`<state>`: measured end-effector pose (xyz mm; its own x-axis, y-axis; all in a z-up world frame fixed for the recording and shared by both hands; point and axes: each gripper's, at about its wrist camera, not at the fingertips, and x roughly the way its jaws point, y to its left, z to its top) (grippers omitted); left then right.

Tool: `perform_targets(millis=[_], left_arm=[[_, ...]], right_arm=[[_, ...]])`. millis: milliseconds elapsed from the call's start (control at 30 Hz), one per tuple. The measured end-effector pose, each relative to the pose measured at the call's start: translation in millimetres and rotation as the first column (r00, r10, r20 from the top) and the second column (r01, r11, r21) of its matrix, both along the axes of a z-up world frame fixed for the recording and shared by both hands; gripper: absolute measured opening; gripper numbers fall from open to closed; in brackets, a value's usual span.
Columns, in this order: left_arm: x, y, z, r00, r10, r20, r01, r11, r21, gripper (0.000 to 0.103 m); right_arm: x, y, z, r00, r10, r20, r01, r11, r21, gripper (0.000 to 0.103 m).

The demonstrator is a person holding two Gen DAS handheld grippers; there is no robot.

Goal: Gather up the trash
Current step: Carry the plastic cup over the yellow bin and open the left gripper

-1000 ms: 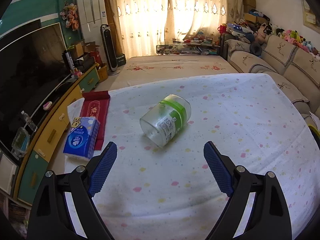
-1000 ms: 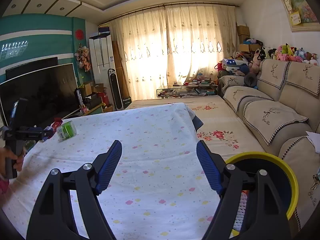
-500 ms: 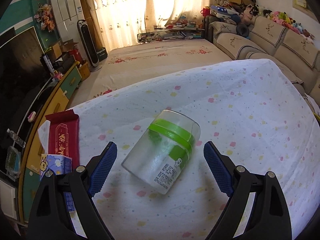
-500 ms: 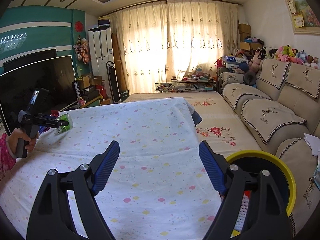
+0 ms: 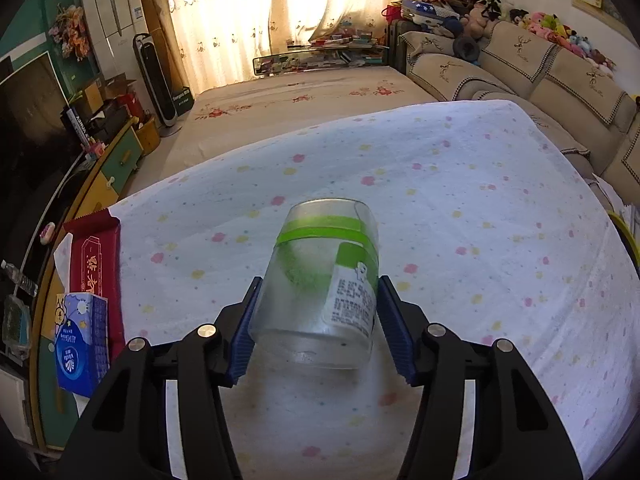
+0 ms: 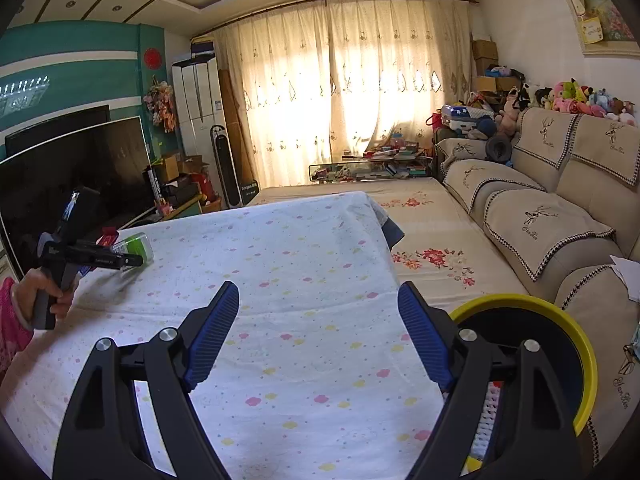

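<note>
Right gripper (image 6: 318,332) agape above spotted sheet (image 6: 304,264)

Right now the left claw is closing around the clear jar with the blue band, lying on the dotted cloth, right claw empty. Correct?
One slip: the band is green, not blue. The left wrist view shows the left claw closing around the clear jar, which lies on its side on the dotted cloth. The right claw is empty.

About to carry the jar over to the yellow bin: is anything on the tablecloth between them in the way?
Nothing visible. The jar sits between the closing left gripper fingers; the spotted tablecloth toward the yellow bin is bare except the open right gripper.
</note>
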<state>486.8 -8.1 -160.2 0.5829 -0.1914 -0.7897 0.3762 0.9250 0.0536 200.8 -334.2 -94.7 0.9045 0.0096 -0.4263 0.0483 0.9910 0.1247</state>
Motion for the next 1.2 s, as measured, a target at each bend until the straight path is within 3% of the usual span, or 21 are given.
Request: perform_targets(millis=[367,500,633,867,1067,1200], left_arm=[[-78,-80,38,0.995,-0.097,0.035,0.099,0.994,-0.043,0.053],[-101,-112,48,0.99,-0.138,0.039,0.14,0.989,-0.054,0.053],[-126,-151,57,0.975,-0.215,0.05,0.217,0.975,-0.044,0.053],[-163,-250,68,0.915,-0.4,0.047,0.403,0.912,-0.079,0.053],[-188,-350,57,0.841,-0.541,0.009,0.54,0.837,-0.085,0.053],[-192,-412,40,0.8,-0.6,-0.029,0.595,0.798,-0.091,0.053]], right_arm=[[-31,-2,13,0.985,-0.075,0.156,0.076,0.997,-0.005,0.077],[-53,-19,16,0.972,-0.097,0.212,0.082,0.994,0.077,0.077],[-79,-44,18,0.964,-0.15,0.22,0.131,0.986,0.101,0.077],[-133,-119,15,0.915,-0.351,0.199,0.329,0.935,0.136,0.077],[-173,-185,-5,0.849,-0.511,0.137,0.483,0.854,0.192,0.077],[-189,-210,-14,0.822,-0.557,0.115,0.529,0.823,0.205,0.077]])
